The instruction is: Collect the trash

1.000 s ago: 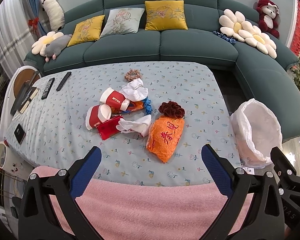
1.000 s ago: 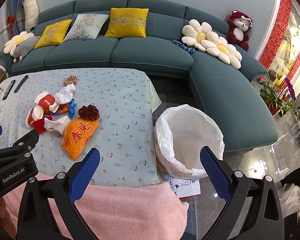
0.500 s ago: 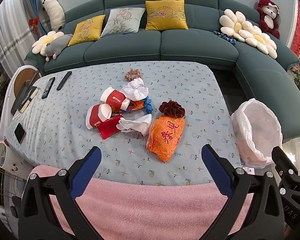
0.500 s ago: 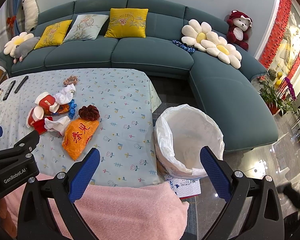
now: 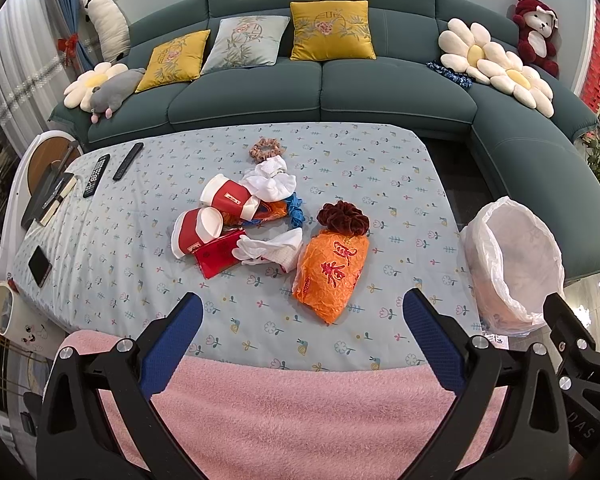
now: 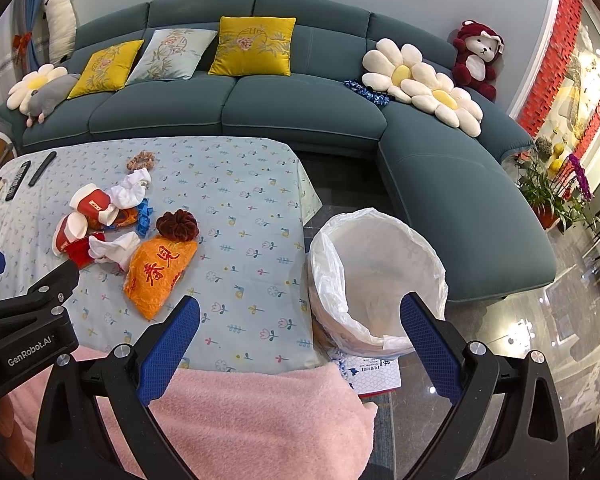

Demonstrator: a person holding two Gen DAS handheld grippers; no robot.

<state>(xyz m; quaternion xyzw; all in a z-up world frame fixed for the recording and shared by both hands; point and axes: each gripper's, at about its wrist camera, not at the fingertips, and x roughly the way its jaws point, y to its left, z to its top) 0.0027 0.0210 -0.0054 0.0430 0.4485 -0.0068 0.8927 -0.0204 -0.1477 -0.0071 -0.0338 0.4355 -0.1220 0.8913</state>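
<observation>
Both the left claw point(image 5: 300, 312) and the right claw point(image 6: 298, 314) hang released and empty over the near desk edge. The trash pile lies mid-desk, the orange bag point(image 5: 332, 272) nearest; the lined bin point(image 6: 374, 276) stands right of the desk. Best to take the bag first, pinching its crinkled middle, since a grip on loose film may slip.

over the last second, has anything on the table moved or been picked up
Nothing visibly changed. The left gripper and right gripper hang open and empty over the pink fleece edge, and the crinkled orange plastic bag, the red-and-white paper cups and the white-lined trash bin lie where they were.
</observation>
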